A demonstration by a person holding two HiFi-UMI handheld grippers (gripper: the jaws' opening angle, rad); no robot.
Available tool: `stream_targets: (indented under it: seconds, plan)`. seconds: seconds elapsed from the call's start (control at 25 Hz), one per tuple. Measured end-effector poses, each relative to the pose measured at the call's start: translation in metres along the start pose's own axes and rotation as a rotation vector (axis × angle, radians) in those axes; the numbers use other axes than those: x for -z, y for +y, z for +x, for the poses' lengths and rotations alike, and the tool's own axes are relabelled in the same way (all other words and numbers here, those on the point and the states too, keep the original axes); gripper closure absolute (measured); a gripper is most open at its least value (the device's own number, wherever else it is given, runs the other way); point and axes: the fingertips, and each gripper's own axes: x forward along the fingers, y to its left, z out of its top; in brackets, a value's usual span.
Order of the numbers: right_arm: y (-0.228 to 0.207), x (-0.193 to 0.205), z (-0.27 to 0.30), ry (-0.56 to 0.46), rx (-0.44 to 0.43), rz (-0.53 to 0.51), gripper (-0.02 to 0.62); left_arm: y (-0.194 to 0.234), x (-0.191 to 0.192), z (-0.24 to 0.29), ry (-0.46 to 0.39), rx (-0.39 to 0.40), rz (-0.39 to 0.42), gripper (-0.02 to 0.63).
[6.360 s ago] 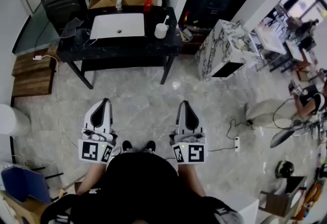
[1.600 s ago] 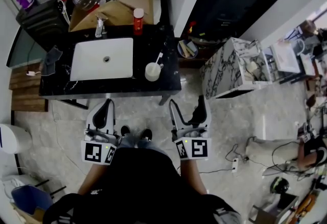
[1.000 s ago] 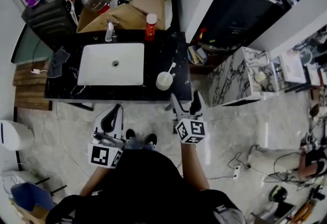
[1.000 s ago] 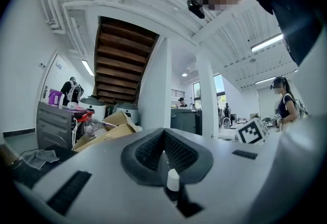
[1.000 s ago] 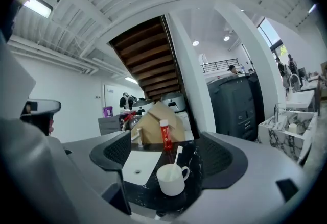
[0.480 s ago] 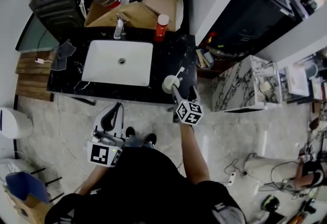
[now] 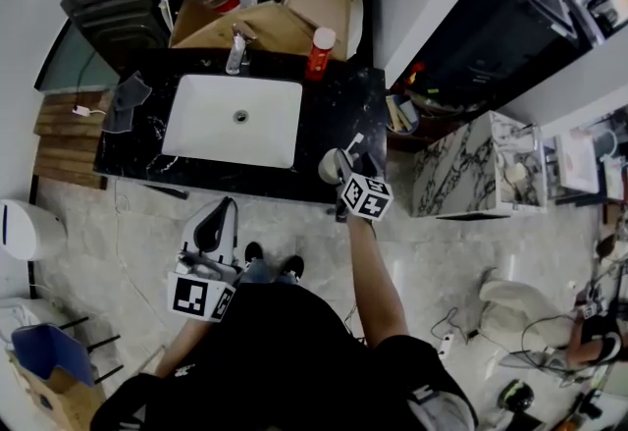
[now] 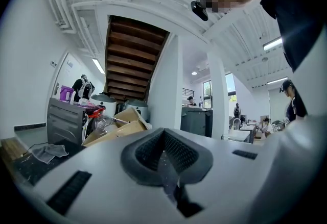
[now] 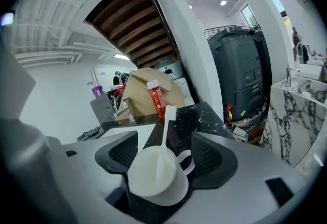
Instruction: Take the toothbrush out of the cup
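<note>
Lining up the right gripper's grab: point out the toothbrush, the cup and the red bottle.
toothbrush (image 9: 164,133), right gripper view, on its handle above the rim.
cup (image 9: 158,192), right gripper view, on its near outer wall.
red bottle (image 9: 157,101), right gripper view, on its red body.

The cup (image 9: 153,179) stands between the jaws of the right gripper (image 9: 164,152), which have just been closing. Above the toothbrush (image 9: 166,131) is free air; the red bottle (image 9: 156,98) and cardboard box (image 9: 137,88) stand well beyond.
</note>
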Motion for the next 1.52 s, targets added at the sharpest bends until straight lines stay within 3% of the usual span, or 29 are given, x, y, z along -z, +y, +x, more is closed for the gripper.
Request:
stream_targets:
  seconds: [0.32, 0.64, 1.16, 1.52]
  plan:
    - [-0.002, 0.005, 0.018, 0.037, -0.009, -0.036, 0.371, 0.005, 0.004, 0.007, 0.012, -0.003, -0.001, 0.603]
    - [0.001, 0.0, 0.018, 0.032, 0.014, -0.128, 0.532, 0.008, 0.004, 0.013, 0.015, -0.001, -0.001, 0.603]
    - [0.01, -0.012, 0.012, -0.023, -0.019, -0.131, 0.566, 0.006, 0.006, 0.016, 0.014, 0.025, -0.001, 0.603]
    - [0.041, -0.068, -0.029, -0.184, -0.063, -0.143, 0.565, 0.001, 0.003, 0.021, 0.003, 0.063, 0.0, 0.603]
